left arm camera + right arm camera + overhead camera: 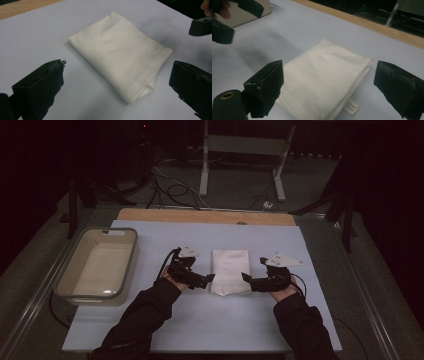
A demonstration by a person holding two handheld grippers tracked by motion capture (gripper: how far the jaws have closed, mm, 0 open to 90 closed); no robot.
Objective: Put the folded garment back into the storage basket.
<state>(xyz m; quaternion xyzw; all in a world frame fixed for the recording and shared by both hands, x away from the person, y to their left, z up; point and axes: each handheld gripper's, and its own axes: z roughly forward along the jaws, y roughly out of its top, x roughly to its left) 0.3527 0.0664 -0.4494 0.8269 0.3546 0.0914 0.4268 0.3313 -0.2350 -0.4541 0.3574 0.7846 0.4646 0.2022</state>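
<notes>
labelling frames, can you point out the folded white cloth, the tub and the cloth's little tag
folded white cloth [230, 270], high view, middle of its top face
tub [127, 257], high view, right rim
tag [351, 106], right gripper view, middle of the small label at the cloth's near corner

— What sits at the left of the desk [200, 320]?

— A shallow grey-rimmed tub [95, 265] with a pale inside, resting on the light blue mat [280, 240] near its left edge.

— And past the mat?

— A strip of bare wood [200, 216] along the far edge. Beyond it, on the dark floor, loose cables [170, 190] and a white metal stand [245, 150].
</notes>
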